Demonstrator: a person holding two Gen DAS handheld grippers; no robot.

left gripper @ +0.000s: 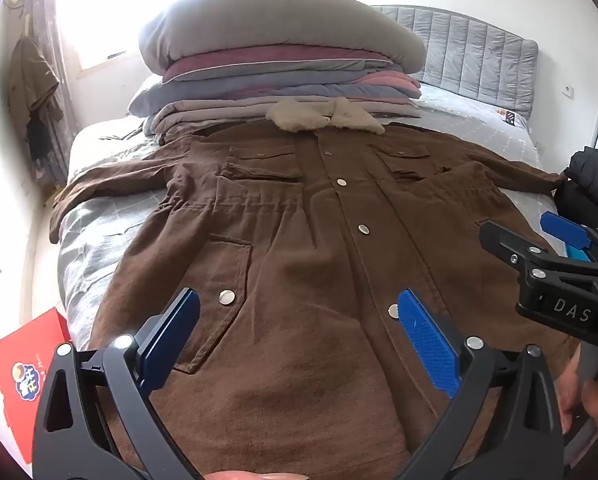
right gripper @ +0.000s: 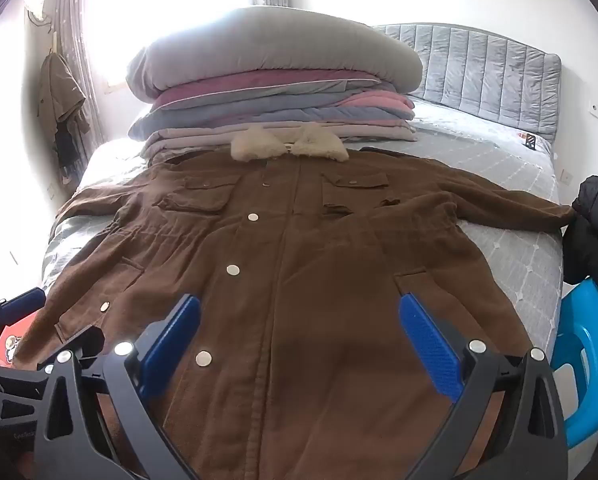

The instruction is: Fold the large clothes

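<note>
nearest the cameras, the left gripper (left gripper: 299, 334) has its 2 blue-padded fingers (left gripper: 429, 342) spread wide, with nothing between them; they hang above the lower front of the brown coat (left gripper: 299, 240) without touching it. the right gripper (right gripper: 299, 336) is just as wide, its fingers (right gripper: 429, 342) empty and poised over the coat's hem beside the snap placket. in the left wrist view the right gripper (left gripper: 539, 248) shows at the right edge, also spread. the coat lies flat, front up and snapped shut, on the bed (right gripper: 511, 248), sleeves stretched out to both sides. its fleece collar (right gripper: 289, 146) rests against a stack of folded quilts (right gripper: 275, 92) further back. behind that stands the grey padded headboard (right gripper: 491, 76).
</note>
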